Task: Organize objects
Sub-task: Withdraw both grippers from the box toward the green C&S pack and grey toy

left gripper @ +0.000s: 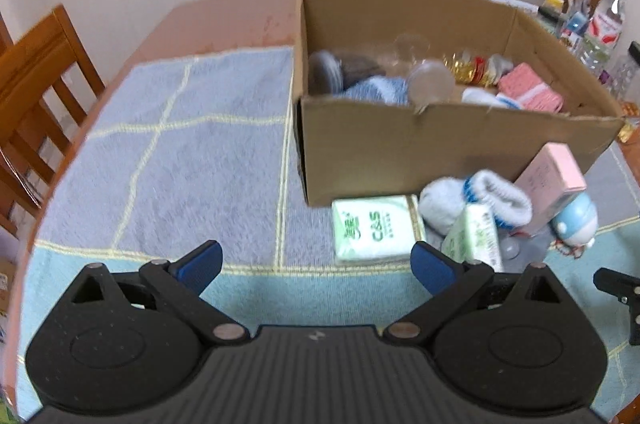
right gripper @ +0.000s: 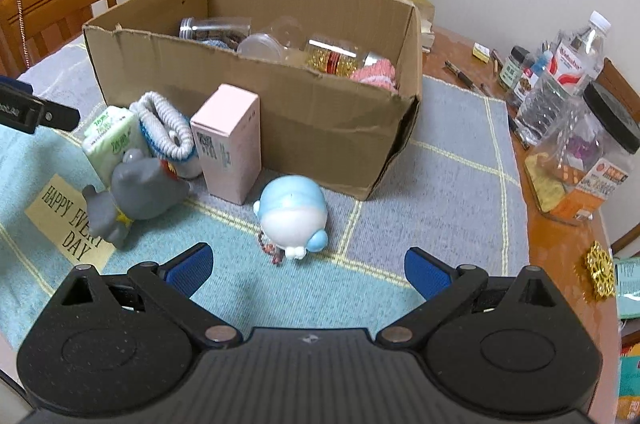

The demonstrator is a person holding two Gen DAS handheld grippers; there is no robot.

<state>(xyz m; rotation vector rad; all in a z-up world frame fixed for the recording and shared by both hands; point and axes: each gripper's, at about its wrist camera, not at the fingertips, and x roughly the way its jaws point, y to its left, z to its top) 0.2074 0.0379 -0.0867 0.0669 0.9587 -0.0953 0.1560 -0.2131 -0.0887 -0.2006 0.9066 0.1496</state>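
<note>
Checked cloth (right gripper: 432, 160), blue toy (right gripper: 292, 214) before spread right tongs (right gripper: 308, 266)

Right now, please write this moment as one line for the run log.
left gripper open, empty | right gripper open, above blue-white figurine | pink carton, tissue pack outside cardboard box

The left hand-held gripper (left gripper: 316, 264) is level, its blue-padded fingers spread wide and empty. The right hand-held gripper (right gripper: 308, 266) matches it, jaws apart, gripping nothing.
</note>
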